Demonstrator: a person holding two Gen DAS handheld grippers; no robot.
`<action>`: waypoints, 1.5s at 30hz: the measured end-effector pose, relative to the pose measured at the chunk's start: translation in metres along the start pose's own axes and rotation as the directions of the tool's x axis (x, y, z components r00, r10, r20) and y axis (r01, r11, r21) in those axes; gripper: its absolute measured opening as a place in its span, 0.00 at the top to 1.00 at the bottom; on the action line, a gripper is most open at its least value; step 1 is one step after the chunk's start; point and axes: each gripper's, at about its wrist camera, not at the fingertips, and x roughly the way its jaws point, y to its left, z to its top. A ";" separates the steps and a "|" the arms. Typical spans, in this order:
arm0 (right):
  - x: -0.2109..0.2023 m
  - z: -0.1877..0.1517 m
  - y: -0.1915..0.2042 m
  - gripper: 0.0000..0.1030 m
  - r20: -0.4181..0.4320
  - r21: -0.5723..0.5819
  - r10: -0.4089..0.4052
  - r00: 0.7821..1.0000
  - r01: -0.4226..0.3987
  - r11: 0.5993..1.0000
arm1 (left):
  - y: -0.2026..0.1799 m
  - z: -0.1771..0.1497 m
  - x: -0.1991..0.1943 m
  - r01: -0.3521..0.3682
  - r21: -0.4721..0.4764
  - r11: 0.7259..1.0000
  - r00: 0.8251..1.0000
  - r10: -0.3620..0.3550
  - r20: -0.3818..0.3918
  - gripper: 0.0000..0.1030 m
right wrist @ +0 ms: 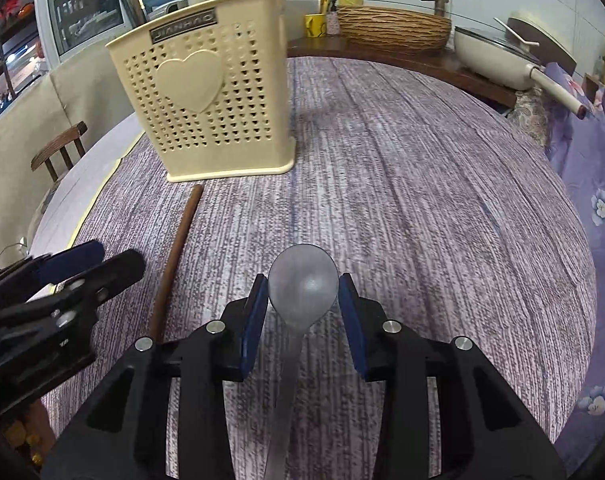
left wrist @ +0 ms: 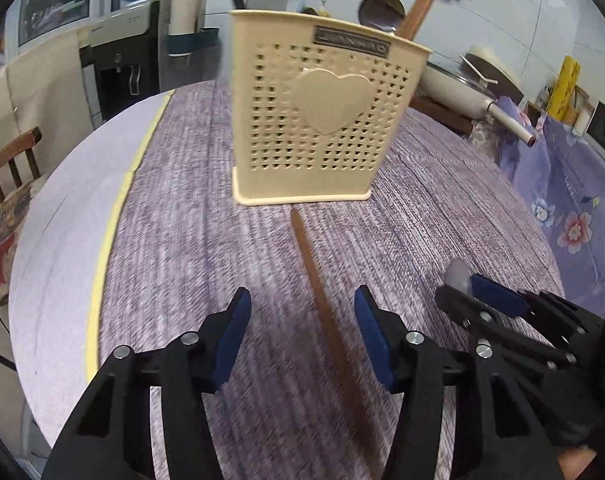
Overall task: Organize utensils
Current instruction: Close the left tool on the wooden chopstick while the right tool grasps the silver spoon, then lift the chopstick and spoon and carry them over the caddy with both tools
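Utensils are partly sorted: one wooden handle (left wrist: 420, 4) already stands in the cream holder (left wrist: 322, 120), labelled JIANHAO; a brown chopstick (left wrist: 322, 308) lies on the table (right wrist: 422, 200) between the left gripper's (left wrist: 302, 336) open jaws, untouched; the right gripper (right wrist: 302, 312) clamps a grey spoon (right wrist: 302, 284) at its bowl, not yet stowed.

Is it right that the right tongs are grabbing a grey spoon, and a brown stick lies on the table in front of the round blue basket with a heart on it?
Not quite. The basket is cream and boxy, not round and blue; the right wrist view shows it clearly. The rest holds: the right tongs are closed on the grey spoon, and the brown stick lies on the table in front of the basket.
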 end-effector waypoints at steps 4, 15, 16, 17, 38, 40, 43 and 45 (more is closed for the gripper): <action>-0.002 -0.003 -0.009 0.64 -0.002 0.017 -0.001 1.000 0.001 1.000 | -0.010 0.002 0.021 -0.028 0.008 1.000 0.999 0.029 -0.035 0.65; -0.004 -0.003 -0.018 0.64 0.001 0.032 0.008 1.000 -0.008 0.999 | -0.018 0.019 0.045 -0.083 0.021 0.996 0.994 0.085 -0.074 0.81; -0.004 -0.003 -0.017 0.64 0.000 0.031 0.007 1.000 -0.007 0.999 | -0.018 0.021 0.047 -0.086 0.021 0.996 0.993 0.088 -0.075 0.82; -0.004 -0.003 -0.017 0.64 0.000 0.030 0.007 1.000 -0.007 1.000 | -0.019 0.022 0.048 -0.093 0.023 0.995 0.993 0.095 -0.075 0.84; -0.025 0.009 -0.011 0.64 0.050 0.031 0.086 0.995 -0.088 0.996 | 0.007 0.028 -0.010 -0.008 -0.066 0.998 0.999 0.012 0.048 0.92; -0.034 0.012 -0.010 0.64 0.066 0.028 0.098 0.993 -0.100 0.995 | 0.011 0.030 -0.030 0.007 -0.070 0.998 0.996 -0.001 0.089 0.92; -0.050 0.018 -0.007 0.64 0.088 0.019 0.117 0.989 -0.119 0.993 | 0.010 0.037 -0.058 0.018 -0.060 0.998 0.988 -0.009 0.157 0.92; -0.061 0.024 -0.006 0.64 0.100 0.010 0.138 0.985 -0.140 0.990 | 0.005 0.045 -0.071 0.022 -0.050 0.999 0.980 -0.012 0.199 0.92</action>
